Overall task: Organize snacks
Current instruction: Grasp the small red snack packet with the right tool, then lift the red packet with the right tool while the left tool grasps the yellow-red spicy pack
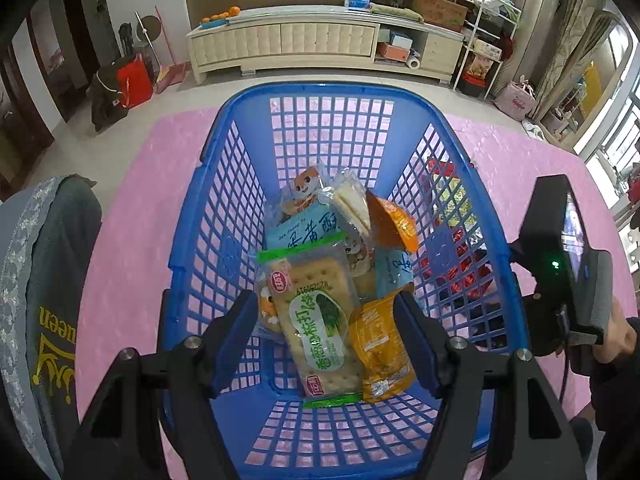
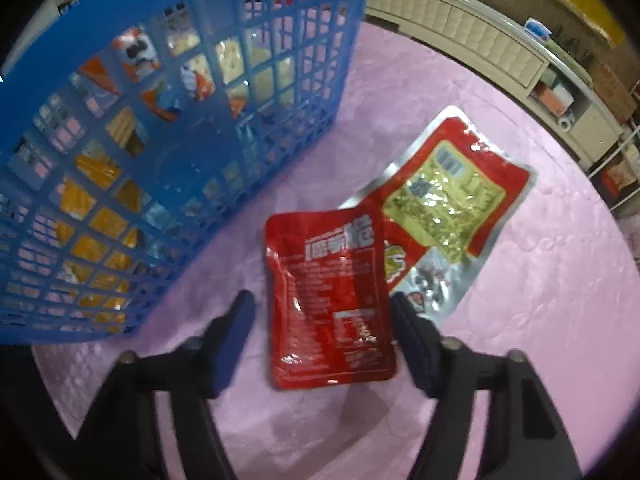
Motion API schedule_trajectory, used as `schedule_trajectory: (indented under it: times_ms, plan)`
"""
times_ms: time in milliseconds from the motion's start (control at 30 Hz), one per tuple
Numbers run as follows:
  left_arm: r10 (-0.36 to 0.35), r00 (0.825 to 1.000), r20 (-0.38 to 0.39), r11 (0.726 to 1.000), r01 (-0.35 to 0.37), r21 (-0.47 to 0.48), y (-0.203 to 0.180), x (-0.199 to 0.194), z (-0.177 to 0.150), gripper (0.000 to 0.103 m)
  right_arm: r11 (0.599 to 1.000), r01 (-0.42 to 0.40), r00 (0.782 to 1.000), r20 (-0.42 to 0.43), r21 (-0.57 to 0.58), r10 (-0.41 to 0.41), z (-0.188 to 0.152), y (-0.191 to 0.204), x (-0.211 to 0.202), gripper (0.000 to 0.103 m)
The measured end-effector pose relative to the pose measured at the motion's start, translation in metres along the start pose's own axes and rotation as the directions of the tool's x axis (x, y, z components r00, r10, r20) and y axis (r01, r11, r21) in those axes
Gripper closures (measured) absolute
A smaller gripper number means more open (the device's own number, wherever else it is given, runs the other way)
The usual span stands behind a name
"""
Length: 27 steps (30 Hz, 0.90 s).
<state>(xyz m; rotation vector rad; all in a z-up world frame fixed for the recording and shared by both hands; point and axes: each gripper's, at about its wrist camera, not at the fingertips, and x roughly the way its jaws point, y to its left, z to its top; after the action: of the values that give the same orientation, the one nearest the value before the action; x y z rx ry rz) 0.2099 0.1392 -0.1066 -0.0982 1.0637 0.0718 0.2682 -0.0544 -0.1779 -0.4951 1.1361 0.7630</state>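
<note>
Hovering above the blue basket (image 1: 224, 184), the left gripper (image 1: 326, 340) has its jaws spread wide with nothing between them, looking down into the snacks piled on the basket floor. Nearest its fingers lies a cracker pack with green ends (image 1: 316, 320), lengthwise toward the camera, and just beside it on the right sits an orange packet (image 1: 380, 356) touching the cracker pack's edge. Farther in, a light blue packet (image 1: 308, 226), a clear sleeve of pale crackers (image 1: 352, 204) and another orange wrapper (image 1: 394, 222) overlap one another, with a cartoon-fox bag (image 1: 306, 192) at the back. The basket stands on a pink tablecloth (image 1: 132, 208); a grey-blue chair cover with gold lettering (image 1: 44, 280) shows at the left edge. In the same view the right-hand device appears outside the basket's right wall, held by a hand (image 1: 616, 332). From the right wrist camera, the right gripper (image 2: 322, 340) is also open, empty, and lowered close to the cloth (image 2: 540, 320) beside the basket wall (image 2: 160, 80). A red pouch (image 2: 332, 300) lies flat between its two fingers, nearer the right finger; whether that finger touches it cannot be told. This pouch overlaps the lower corner of a larger red and silver pouch with a gold panel (image 2: 444, 196), which rests farther out on the cloth, apart from the basket
</note>
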Motion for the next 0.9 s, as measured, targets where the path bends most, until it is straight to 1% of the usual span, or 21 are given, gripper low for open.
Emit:
schedule_trajectory:
  times_ms: [33,100,133,167,233,367,500,633,833,900]
  plan:
    - [-0.005,1.000,-0.002,1.000,0.005,-0.003,0.001,0.001,-0.001,0.035,1.000,-0.003,1.000,-0.008,-0.012,0.003,0.000,0.002,-0.001,0.058]
    - [-0.009,1.000,-0.007,1.000,0.009,-0.005,0.001,0.004,-0.003,0.035,0.998,0.013,1.000,-0.010,-0.054,-0.014,0.001,0.005,-0.003,0.064]
    - [-0.008,1.000,-0.009,1.000,0.008,-0.005,0.001,0.005,-0.004,0.035,0.998,0.010,1.000,-0.009,-0.061,-0.011,0.000,0.008,-0.003,0.069]
    - [-0.004,1.000,-0.004,1.000,0.004,0.001,0.000,0.005,-0.005,0.035,0.998,0.000,1.000,-0.010,-0.060,-0.001,-0.001,0.008,-0.004,0.073]
    - [-0.001,1.000,-0.003,1.000,0.001,0.008,-0.001,0.004,-0.006,0.035,0.999,-0.009,1.000,-0.004,-0.050,0.009,-0.003,0.008,-0.005,0.075]
    - [-0.013,1.000,0.001,1.000,0.013,0.008,0.000,0.003,-0.006,0.035,0.999,-0.049,0.999,0.014,0.010,0.049,-0.009,-0.005,-0.007,0.076]
    - [-0.015,1.000,0.012,1.000,0.015,0.003,0.001,-0.001,-0.004,0.035,0.994,-0.070,0.997,0.035,0.080,0.067,-0.013,-0.012,-0.012,0.076]
    - [-0.013,1.000,0.020,1.000,0.012,0.010,0.002,-0.005,-0.003,0.035,0.993,-0.051,0.997,0.057,0.107,0.046,-0.016,-0.011,-0.024,0.076]
    - [-0.012,1.000,0.017,1.000,0.012,0.017,-0.004,-0.011,-0.006,0.035,0.993,-0.030,0.994,0.112,0.117,0.017,-0.022,-0.002,-0.062,0.076]
    - [-0.013,1.000,0.028,1.000,0.012,0.028,-0.011,-0.018,-0.006,0.035,0.992,-0.025,0.991,0.133,0.121,0.009,-0.023,0.000,-0.075,0.076]
